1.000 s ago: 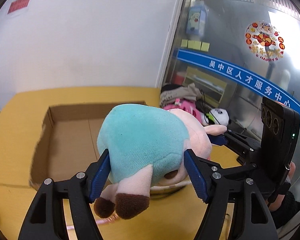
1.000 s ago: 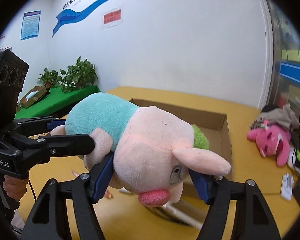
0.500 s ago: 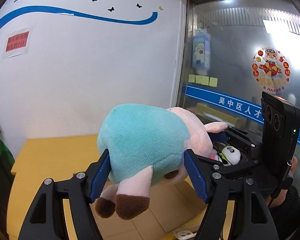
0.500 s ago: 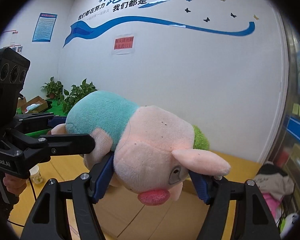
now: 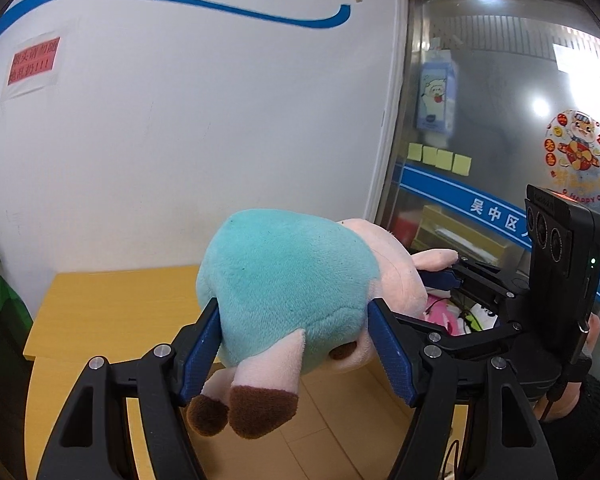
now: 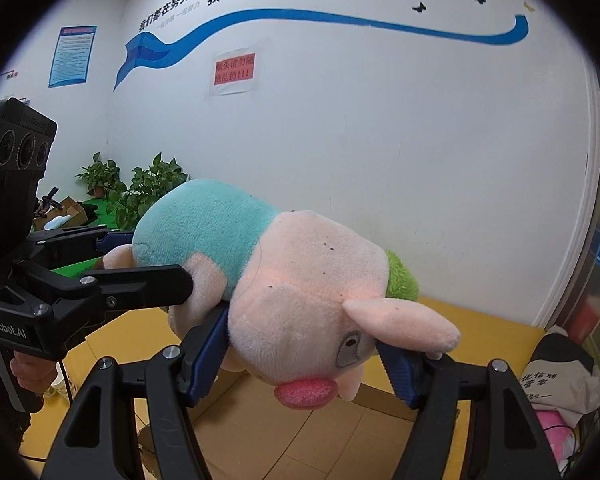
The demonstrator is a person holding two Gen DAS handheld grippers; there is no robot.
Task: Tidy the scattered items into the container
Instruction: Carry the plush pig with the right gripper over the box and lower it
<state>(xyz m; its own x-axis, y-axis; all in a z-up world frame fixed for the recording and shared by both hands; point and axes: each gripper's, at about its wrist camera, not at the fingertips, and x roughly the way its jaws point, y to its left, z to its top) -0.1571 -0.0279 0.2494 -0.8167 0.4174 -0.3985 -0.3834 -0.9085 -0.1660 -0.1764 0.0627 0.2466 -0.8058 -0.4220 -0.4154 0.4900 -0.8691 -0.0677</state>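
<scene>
Left gripper [image 5: 294,344], right gripper [image 6: 302,354] clamp fuzzy plush pig [image 5: 292,292] (rounded).

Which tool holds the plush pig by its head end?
The right tool: its pads clamp the pig beside the eye and snout. The left tool grips the teal rear, by the brown hooves.

Ahead of both tools, a white wall [image 6: 420,152] closes the far side. Below them the yellow wooden worktop [image 5: 112,304] lies open. Right of the right tool [image 6: 300,354], a folded white cloth bag [image 6: 556,384] and pink plush toy [image 6: 556,426] crowd the worktop's edge.
</scene>
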